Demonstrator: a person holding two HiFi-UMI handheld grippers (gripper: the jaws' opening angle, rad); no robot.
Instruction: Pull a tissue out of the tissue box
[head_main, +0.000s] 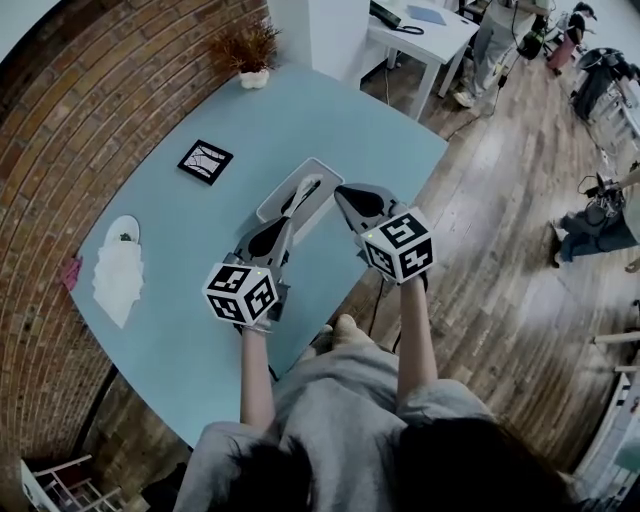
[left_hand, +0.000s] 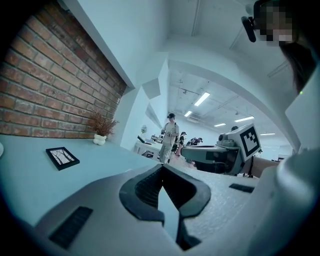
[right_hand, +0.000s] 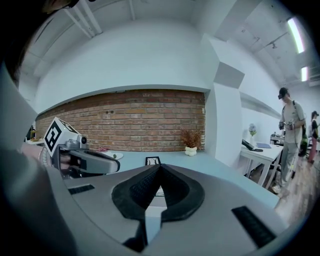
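Head view: the tissue box (head_main: 318, 170) lies mid-frame on the blue table (head_main: 180, 330), beside the tips of the left gripper (head_main: 288, 222) and right gripper (head_main: 342, 192). A framed picture (head_main: 205, 161) sits upper left, loose tissues (head_main: 118, 282) far left. Brick wall at left, wood floor at right.

Left gripper view: jaws pinched together, empty; a potted plant (left_hand: 101, 127) at the wall.

Right gripper view: jaws together, empty; a white desk (right_hand: 260, 150) at right.

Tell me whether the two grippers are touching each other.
Apart. The head view shows the left gripper and the right gripper with a strip of blue table between them.
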